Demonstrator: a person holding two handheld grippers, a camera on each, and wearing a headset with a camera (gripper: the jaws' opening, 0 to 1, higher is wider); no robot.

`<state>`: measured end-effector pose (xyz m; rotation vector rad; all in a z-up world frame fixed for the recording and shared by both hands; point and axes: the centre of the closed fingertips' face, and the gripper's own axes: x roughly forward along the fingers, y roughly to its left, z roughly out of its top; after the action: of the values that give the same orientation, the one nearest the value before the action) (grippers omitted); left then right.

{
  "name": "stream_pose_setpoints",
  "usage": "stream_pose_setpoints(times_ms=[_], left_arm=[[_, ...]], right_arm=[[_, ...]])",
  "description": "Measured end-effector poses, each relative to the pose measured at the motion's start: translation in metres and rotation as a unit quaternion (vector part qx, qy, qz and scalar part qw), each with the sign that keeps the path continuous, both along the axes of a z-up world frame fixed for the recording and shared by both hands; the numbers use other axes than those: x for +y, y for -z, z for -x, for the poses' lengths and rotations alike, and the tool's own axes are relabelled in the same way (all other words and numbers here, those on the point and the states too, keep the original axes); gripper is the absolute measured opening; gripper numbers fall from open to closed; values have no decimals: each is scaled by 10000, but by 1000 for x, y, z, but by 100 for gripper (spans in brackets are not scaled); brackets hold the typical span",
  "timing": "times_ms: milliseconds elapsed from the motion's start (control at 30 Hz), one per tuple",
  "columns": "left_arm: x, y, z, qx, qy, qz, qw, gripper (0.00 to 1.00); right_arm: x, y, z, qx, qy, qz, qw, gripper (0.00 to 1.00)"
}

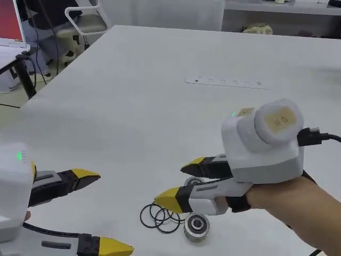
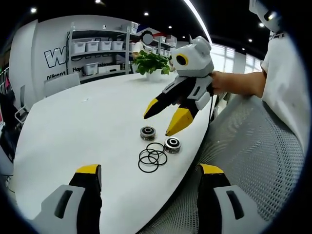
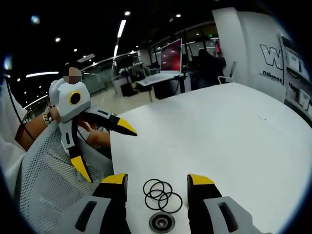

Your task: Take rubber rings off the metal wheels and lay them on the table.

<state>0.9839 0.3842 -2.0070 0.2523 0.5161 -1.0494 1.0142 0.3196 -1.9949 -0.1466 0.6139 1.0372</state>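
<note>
White table [image 1: 160,106], near edge: loose black rubber rings [image 1: 160,216] lie overlapping, count unclear. Metal wheel [image 1: 196,225] just beside them. Second wheel [image 1: 193,183] half hidden behind right gripper [image 1: 170,184], jaws wide, empty. Left gripper [image 1: 114,212] wide, empty, partly cropped.

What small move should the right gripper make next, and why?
Probably lower the right gripper onto the metal wheel seen between its open jaws. Several rubber rings already lie on the table, and the gripper holds nothing. Whether this wheel wears a ring I cannot tell.
</note>
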Motion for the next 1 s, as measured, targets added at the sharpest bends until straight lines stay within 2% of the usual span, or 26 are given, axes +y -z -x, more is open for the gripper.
stream_pose_setpoints(times_ms=[100, 267, 433, 567, 800, 867, 933, 1000], left_arm=[[0, 1, 1, 12, 22, -6, 10000, 79], [-3, 1, 3, -22, 131, -70, 9999, 83], [-5, 2, 5, 34, 202, -63, 9998, 85], [-6, 1, 6, 26, 241, -39, 9997, 87], [-8, -5, 3, 55, 125, 242, 9996, 91], [-9, -5, 3, 58, 112, 269, 9996, 94], [-10, -5, 3, 76, 106, 307, 9994, 96], [-10, -7, 3, 90, 89, 382, 9992, 97]], right_arm=[[-2, -9, -1, -101, -3, -33, 9999, 55], [-13, -24, -2, -201, 60, -206, 9996, 57], [-26, -39, 0, -417, 92, -410, 9982, 64], [-39, -43, 5, -589, 43, -331, 9977, 73], [-74, -41, 16, -708, 203, -293, 9969, 80], [-81, -42, 16, -732, 297, -342, 9963, 84], [-88, -44, 18, -750, 410, -502, 9951, 87], [-96, -44, 20, -783, 465, -510, 9945, 89]])
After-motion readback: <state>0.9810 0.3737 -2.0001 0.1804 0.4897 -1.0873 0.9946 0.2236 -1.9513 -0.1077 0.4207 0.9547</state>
